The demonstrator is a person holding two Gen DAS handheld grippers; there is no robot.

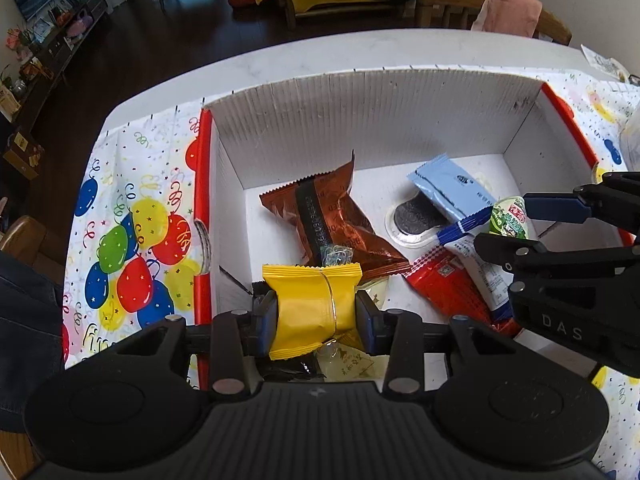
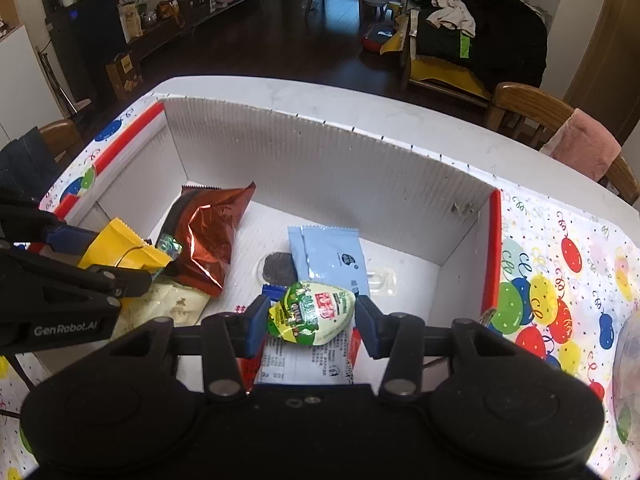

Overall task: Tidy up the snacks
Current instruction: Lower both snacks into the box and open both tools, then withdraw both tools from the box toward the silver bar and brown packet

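Observation:
My left gripper (image 1: 316, 312) is shut on a yellow snack packet (image 1: 310, 304) and holds it over the near left part of the white cardboard box (image 1: 360, 120). The packet also shows in the right wrist view (image 2: 120, 250). My right gripper (image 2: 312, 316) is shut on a green-lidded jelly cup (image 2: 312, 314) over the box's near right part; the cup shows at the right of the left wrist view (image 1: 510, 218). In the box lie a brown foil packet (image 1: 332, 220), a light blue packet (image 1: 452, 188), a red-and-white packet (image 1: 460, 280) and a pale packet (image 2: 168, 306).
The box stands on a balloon-print cloth (image 1: 132, 248) on a white table (image 1: 280, 60). A round dark cookie in clear wrap (image 2: 278, 268) lies in the box. Wooden chairs (image 2: 532, 116) stand behind the table, one with a pink towel (image 2: 584, 148).

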